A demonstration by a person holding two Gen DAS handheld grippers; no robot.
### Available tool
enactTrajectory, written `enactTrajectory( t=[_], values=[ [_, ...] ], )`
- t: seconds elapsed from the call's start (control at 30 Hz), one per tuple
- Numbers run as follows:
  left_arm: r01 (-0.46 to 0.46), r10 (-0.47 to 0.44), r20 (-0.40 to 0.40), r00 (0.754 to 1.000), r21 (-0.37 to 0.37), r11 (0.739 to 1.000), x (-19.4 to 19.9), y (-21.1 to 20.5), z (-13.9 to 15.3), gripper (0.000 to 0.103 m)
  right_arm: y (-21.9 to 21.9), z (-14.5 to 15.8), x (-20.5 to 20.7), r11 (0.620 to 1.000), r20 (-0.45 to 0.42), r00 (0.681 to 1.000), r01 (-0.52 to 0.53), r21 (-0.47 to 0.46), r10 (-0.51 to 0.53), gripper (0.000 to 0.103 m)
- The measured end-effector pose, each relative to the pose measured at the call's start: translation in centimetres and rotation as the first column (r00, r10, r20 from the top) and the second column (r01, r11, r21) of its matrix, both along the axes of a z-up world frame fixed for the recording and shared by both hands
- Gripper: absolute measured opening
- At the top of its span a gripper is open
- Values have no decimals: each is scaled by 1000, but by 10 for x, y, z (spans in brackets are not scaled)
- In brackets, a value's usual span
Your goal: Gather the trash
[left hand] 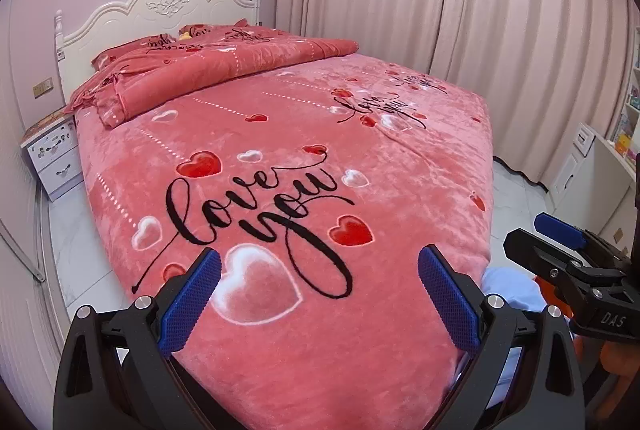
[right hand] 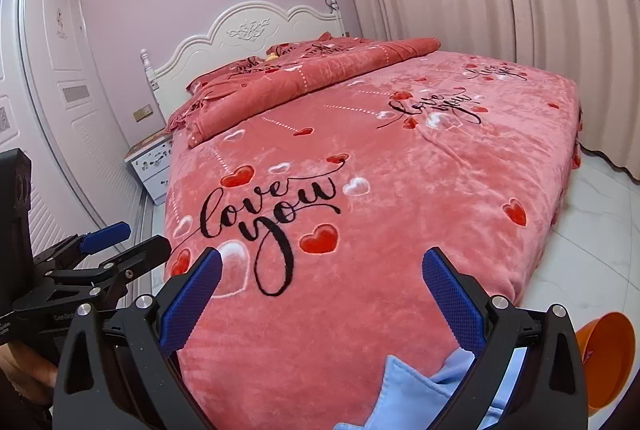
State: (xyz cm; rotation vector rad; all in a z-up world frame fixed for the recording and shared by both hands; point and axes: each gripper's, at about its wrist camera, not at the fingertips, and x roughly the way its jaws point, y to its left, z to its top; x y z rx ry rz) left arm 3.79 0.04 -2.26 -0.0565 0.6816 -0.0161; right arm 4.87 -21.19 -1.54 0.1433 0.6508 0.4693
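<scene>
My left gripper (left hand: 319,270) is open and empty over the foot of a bed with a pink "love you" blanket (left hand: 280,157). My right gripper (right hand: 322,272) is open and empty over the same blanket (right hand: 380,169). An orange bin (right hand: 608,358) stands on the floor at the bed's foot, to the right; a sliver of it (left hand: 550,290) shows in the left wrist view. A small yellow object (left hand: 185,36) lies by the pillows at the headboard, also seen in the right wrist view (right hand: 273,57). What it is cannot be told.
A folded pink duvet (left hand: 224,69) lies across the head end. A light blue cloth (right hand: 420,390) sits at the near bed edge. A white nightstand (left hand: 52,157) stands left of the bed. Curtains (left hand: 440,9) hang on the right, with white shelves (left hand: 600,157) beside them.
</scene>
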Motion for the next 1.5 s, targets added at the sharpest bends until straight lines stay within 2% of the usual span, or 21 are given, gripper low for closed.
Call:
enactTrajectory(
  t=[0.4,1.5],
  values=[
    [2,-2,-33,999,15,1000,1,0,-6,97,4,-5,0,1000,-11,1000,-12,-1,12,98],
    [-2,3,-51,999,18,1000,-1,-4,-9,97,5,-12,1,1000,-32,999,-9,-3,9,98]
  ],
)
